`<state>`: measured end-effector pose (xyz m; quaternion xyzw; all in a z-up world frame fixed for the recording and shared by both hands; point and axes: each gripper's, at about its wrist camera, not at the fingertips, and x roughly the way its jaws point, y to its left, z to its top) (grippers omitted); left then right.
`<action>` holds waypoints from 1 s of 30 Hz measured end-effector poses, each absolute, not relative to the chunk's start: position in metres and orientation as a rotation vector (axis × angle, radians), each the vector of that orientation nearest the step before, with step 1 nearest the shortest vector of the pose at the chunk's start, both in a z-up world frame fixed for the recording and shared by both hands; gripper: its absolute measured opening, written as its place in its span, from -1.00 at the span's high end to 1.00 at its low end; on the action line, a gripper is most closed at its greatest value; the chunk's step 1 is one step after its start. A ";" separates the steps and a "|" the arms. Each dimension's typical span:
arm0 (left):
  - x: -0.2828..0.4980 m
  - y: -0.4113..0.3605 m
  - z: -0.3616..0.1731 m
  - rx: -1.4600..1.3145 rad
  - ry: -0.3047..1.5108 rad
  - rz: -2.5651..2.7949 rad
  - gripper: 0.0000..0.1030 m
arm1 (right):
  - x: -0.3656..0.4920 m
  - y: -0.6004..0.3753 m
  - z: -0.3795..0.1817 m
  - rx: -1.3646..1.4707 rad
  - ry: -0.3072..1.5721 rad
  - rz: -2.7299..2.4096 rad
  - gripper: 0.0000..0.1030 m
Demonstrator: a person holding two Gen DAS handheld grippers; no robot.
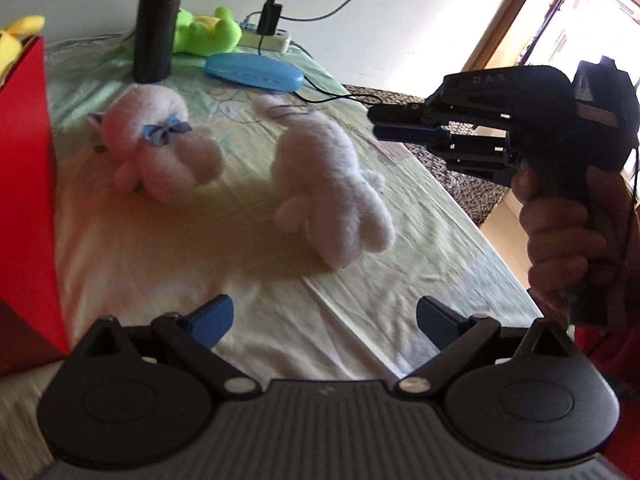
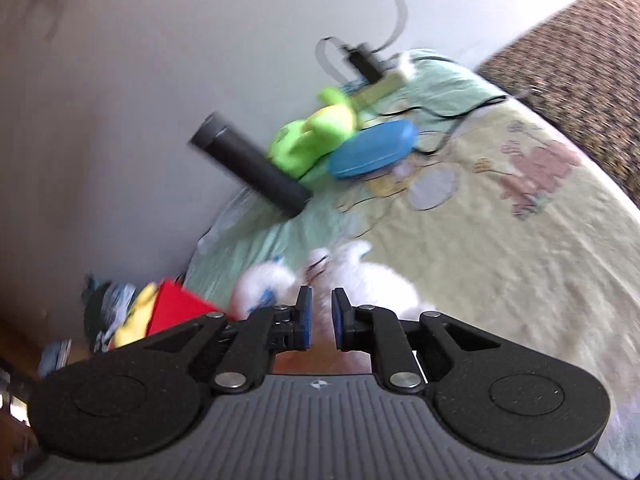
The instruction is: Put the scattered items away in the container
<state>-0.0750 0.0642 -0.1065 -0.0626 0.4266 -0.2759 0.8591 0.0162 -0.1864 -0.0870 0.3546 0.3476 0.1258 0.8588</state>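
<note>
Two pale pink plush toys lie on the bed sheet: one with a blue bow [image 1: 160, 152] at left, one plain [image 1: 332, 192] at centre. A green plush [image 1: 206, 32] lies at the back. The red container [image 1: 26, 200] stands at the left edge, with a yellow plush [image 1: 16, 38] in it. My left gripper [image 1: 324, 320] is open and empty, low over the sheet in front of the toys. My right gripper [image 1: 380, 122] hangs to the right of the plain toy; in its own view [image 2: 320, 320] the jaws are nearly closed with a narrow gap and nothing between them.
A black cylinder [image 1: 158, 20] stands at the back beside a blue oval case [image 1: 254, 72] and a power strip [image 1: 266, 38] with cables. The bed's right edge drops to a patterned carpet [image 1: 460, 172].
</note>
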 end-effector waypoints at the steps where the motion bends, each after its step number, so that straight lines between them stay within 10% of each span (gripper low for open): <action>1: -0.076 0.066 -0.106 -0.130 0.894 -0.570 -0.89 | 0.024 -0.194 -0.095 0.786 0.736 0.209 0.73; 22: -0.067 0.073 -0.105 -0.105 0.883 -0.530 -0.89 | 0.023 -0.105 -0.124 0.850 1.071 0.562 0.68; 30: -0.067 0.080 -0.101 -0.121 0.871 -0.517 -0.89 | 0.024 -0.170 -0.087 0.831 0.749 0.302 0.56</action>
